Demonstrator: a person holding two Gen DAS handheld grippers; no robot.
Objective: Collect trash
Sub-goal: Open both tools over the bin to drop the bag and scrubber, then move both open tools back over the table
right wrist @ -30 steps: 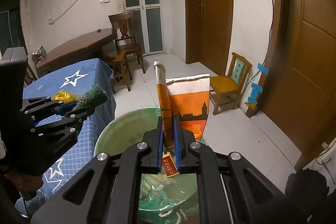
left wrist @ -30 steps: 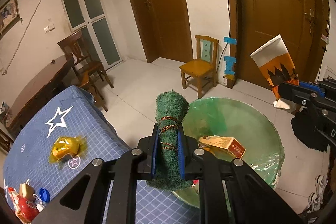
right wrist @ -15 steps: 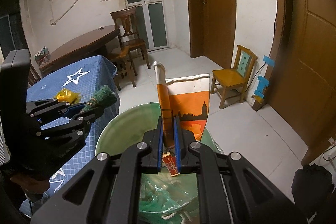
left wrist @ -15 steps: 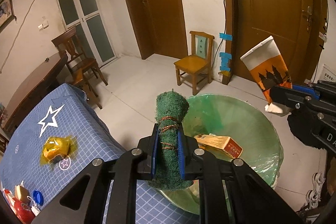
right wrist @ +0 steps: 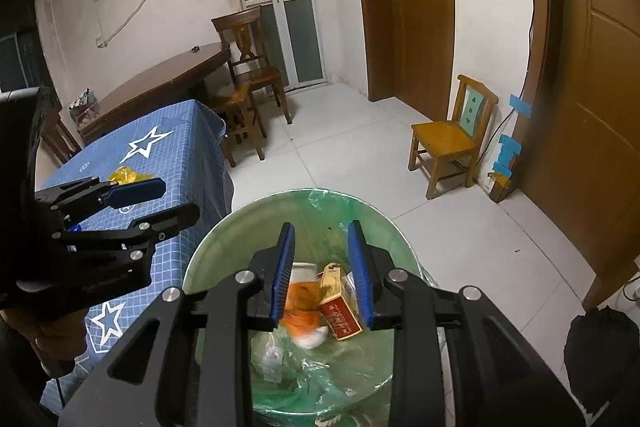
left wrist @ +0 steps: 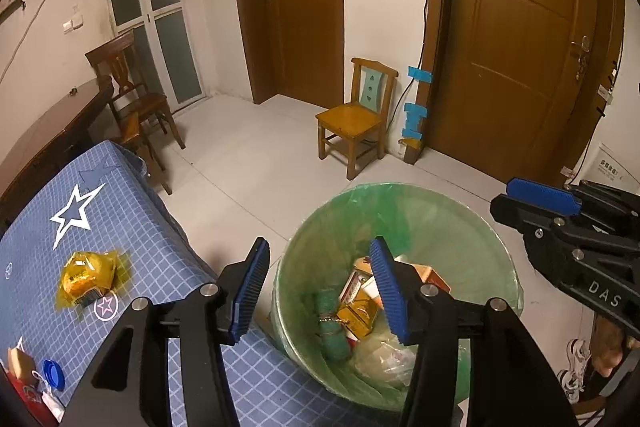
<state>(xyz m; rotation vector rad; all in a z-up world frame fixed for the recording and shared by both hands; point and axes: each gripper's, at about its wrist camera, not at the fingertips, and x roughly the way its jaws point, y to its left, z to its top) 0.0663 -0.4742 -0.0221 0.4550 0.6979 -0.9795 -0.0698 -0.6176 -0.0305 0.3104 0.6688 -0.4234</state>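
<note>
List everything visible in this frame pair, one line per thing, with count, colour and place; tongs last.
Trash bin: one, green liner, on floor beside table.
Green scrub roll: one, in the bin.
Orange-and-white bag: one, in the bin.
Red-and-gold carton: one, in the bin.
Table: one, blue checked cloth with stars.
Yellow wrapper: one, on the cloth.
Blue bottle cap: one, cloth's near edge.
Small chair: one, light wood, by the wall.
Dark chair: one, by the glass door.
Dark wooden table: one, against the far wall.
Left tongs: black, blue pads, open, empty, beside the bin.
Right tongs: same, open, empty, over the bin.
</note>
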